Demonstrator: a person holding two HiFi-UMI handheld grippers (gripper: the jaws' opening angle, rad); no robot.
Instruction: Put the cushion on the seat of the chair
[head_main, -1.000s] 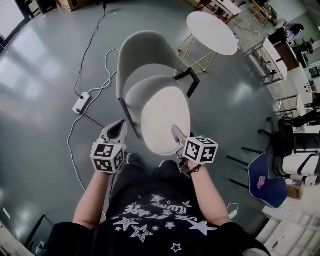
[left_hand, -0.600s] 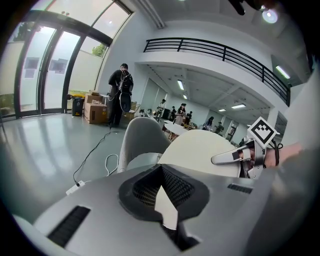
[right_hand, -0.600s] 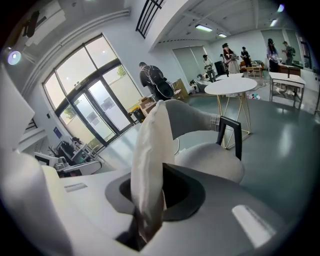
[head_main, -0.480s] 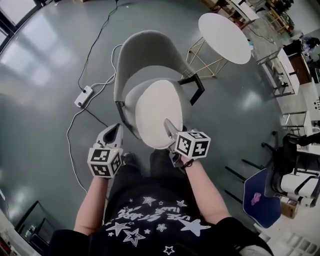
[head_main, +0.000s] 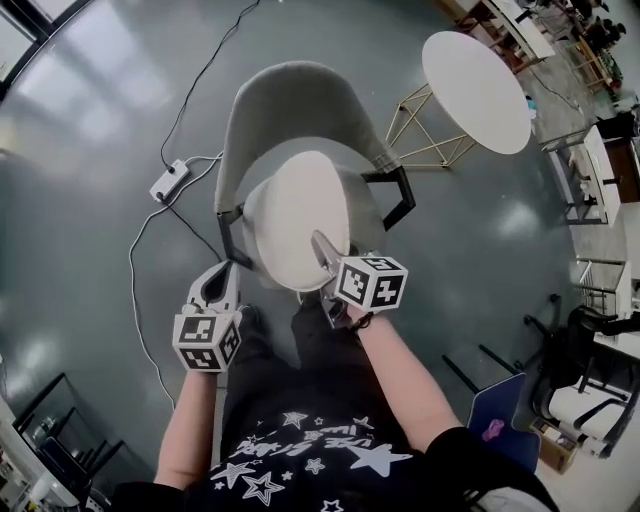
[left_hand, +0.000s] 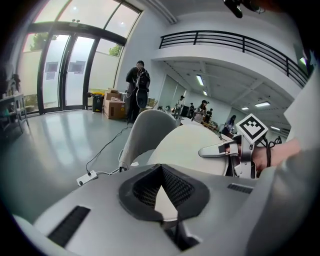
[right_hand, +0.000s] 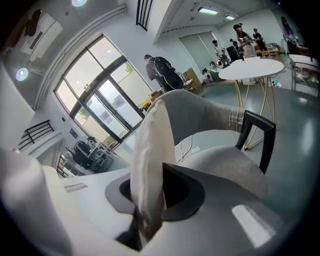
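Fabric of a black, star-printed shirt (head_main: 310, 440) fills the nearest edge of the head view. Left gripper (head_main: 224, 272): grey moulded body, mesh-textured pads together at the tips, apart from the cushion and near the chair's front edge. A pale wedge shows between the pads, and what it is cannot be told. Right gripper (head_main: 320, 245): jaws clamped on the near rim of the cushion (head_main: 295, 205), a soft, off-white oval pad with a wrinkled fabric edge. The cushion is tilted above the seat (head_main: 362, 190) of the chair (head_main: 290, 100); contact with the seat cannot be determined. The chair is a grey upholstered shell with a curved backrest and a black angular armrest (head_main: 400, 195). Beyond it, on the glossy grey floor (head_main: 80, 150), are a white power strip (head_main: 166, 180) with cables and a round white table (head_main: 480, 75) on thin gold wire legs.
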